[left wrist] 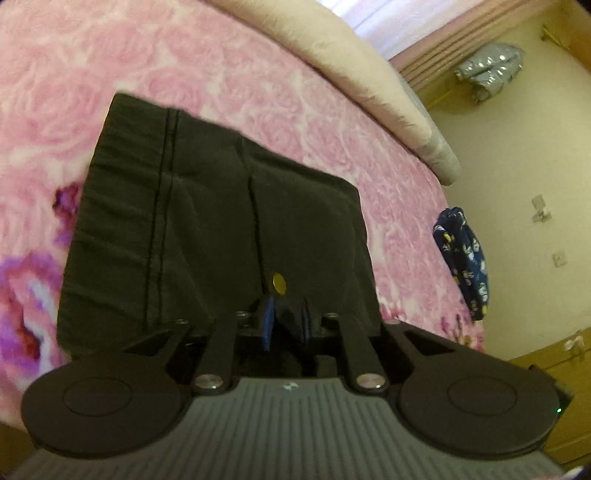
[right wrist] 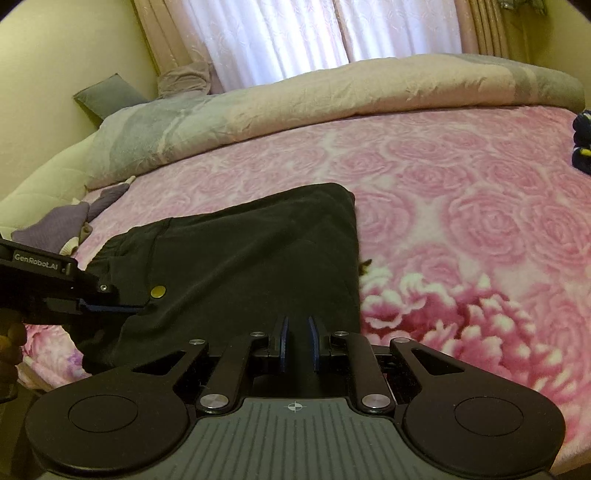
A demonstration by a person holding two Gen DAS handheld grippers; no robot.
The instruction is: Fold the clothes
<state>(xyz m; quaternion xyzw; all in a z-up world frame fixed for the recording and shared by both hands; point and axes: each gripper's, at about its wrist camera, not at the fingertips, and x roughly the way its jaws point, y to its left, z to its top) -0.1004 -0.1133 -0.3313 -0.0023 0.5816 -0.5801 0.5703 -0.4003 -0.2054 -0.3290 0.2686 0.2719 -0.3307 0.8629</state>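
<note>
A pair of dark brown trousers [left wrist: 207, 229] lies folded on the pink rose blanket [left wrist: 258, 81], with a brass button [left wrist: 279, 282] at its near edge. My left gripper [left wrist: 286, 317] is shut on the near trouser edge just below the button. It also shows in the right wrist view [right wrist: 136, 307], pinching the same edge beside the button [right wrist: 158, 291]. My right gripper [right wrist: 297, 332] sits over the near edge of the trousers [right wrist: 251, 258] with its jaws nearly together; I cannot tell whether cloth is between them.
A cream and grey duvet [right wrist: 332, 99] is bunched along the far side of the bed. A dark blue patterned garment [left wrist: 465, 258] lies at the bed's right edge. Purple clothing [right wrist: 66, 218] lies at the left. Curtains [right wrist: 277, 33] hang behind.
</note>
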